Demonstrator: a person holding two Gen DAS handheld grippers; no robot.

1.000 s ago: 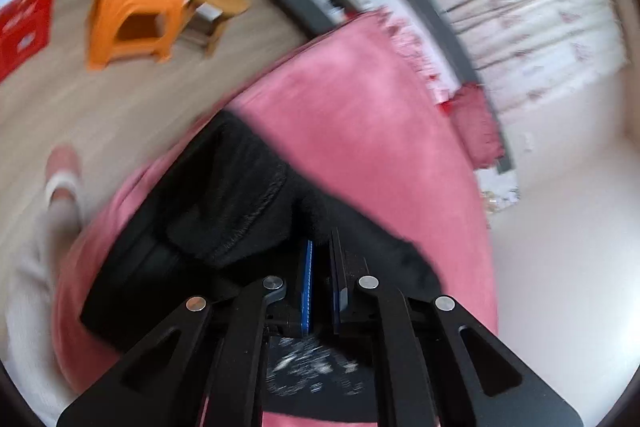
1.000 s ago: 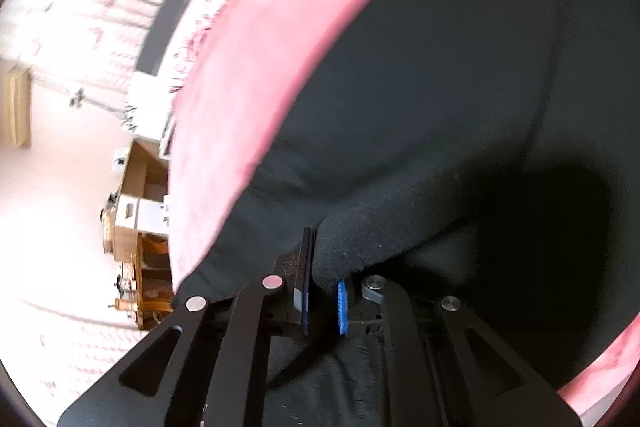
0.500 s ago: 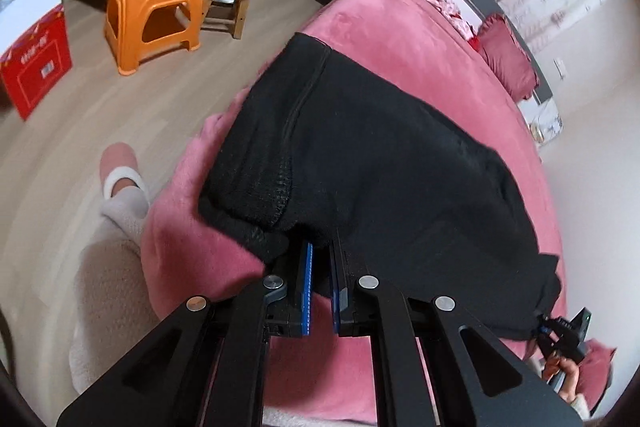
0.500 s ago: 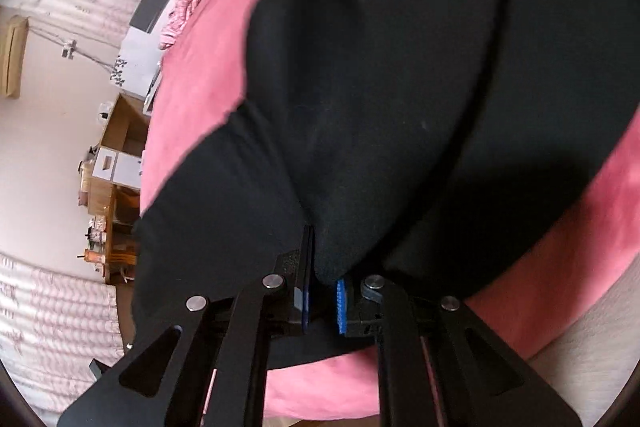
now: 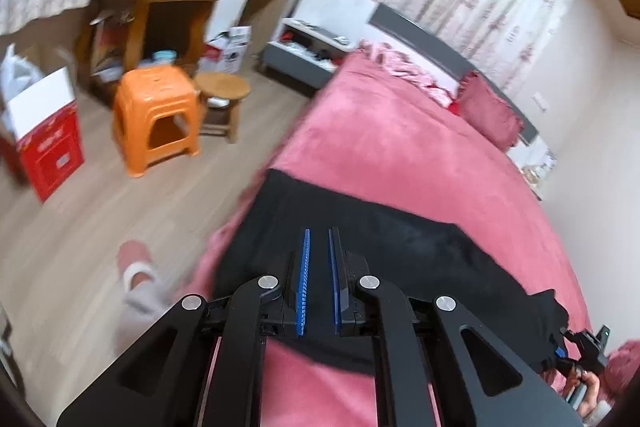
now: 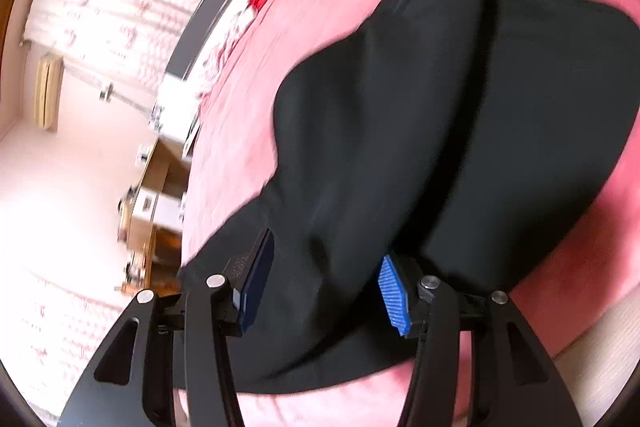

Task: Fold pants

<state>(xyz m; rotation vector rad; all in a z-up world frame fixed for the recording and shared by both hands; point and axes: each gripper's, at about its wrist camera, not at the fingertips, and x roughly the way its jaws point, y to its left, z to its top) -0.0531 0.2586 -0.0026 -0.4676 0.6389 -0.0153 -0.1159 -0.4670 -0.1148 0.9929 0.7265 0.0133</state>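
The black pants [image 5: 392, 247] lie spread across the near end of the pink bed [image 5: 392, 147]. In the right wrist view the pants [image 6: 460, 131] lie flat with a lengthwise crease. My left gripper [image 5: 318, 259] hovers just above the pants' near edge with its jaws a narrow gap apart, holding nothing. My right gripper [image 6: 326, 267] is open wide over the pants' near edge with cloth lying loose between the pads. The right gripper also shows in the left wrist view [image 5: 580, 351] at the pants' far right end.
An orange stool [image 5: 156, 115], a small round wooden stool [image 5: 222, 95] and a red and white box [image 5: 44, 135] stand on the wooden floor left of the bed. A wooden desk [image 5: 152, 11] stands behind. A dark pink pillow [image 5: 488, 115] lies at the headboard. My slippered foot [image 5: 136, 267] is beside the bed.
Both grippers have let go of the pants. The right jaws opened wide, the left parted slightly. The pants dropped flat onto the bed and the left gripper tilted up.
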